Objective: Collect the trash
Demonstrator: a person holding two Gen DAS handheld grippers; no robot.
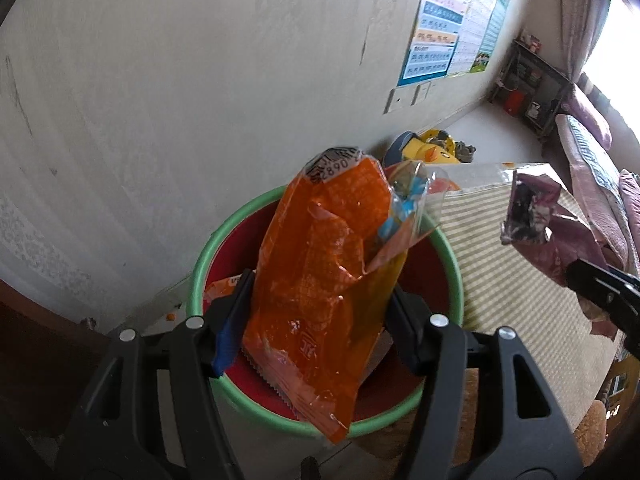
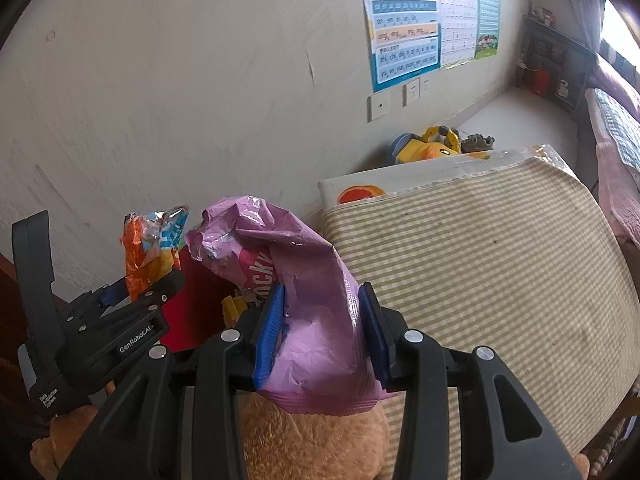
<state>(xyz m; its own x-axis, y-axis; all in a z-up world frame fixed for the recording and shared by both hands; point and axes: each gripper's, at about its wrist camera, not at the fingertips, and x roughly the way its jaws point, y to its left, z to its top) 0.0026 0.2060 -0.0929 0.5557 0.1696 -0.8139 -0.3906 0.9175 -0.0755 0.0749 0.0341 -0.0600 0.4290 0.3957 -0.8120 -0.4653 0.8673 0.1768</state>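
Observation:
In the left wrist view my left gripper [image 1: 320, 312] is shut on an orange snack bag [image 1: 320, 272] with a clear wrapper bunched beside it, held directly over a red bin with a green rim [image 1: 200, 264]. Inside the bin lies more orange packaging. My right gripper [image 2: 320, 328] is shut on a crumpled pink snack bag [image 2: 304, 304], to the right of the bin and over the cushion edge. The pink bag [image 1: 536, 220] shows at the right of the left wrist view too. The left gripper [image 2: 132, 300] with the orange bag [image 2: 148, 256] shows at the left of the right wrist view.
A striped beige cushion [image 2: 480, 280] lies right of the bin. The white wall [image 1: 160, 100] runs close behind the bin. A yellow toy [image 2: 428, 146] sits on the floor beyond. A tan plush toy [image 2: 312, 440] lies below the right gripper. Dark wooden furniture [image 1: 36, 344] stands at left.

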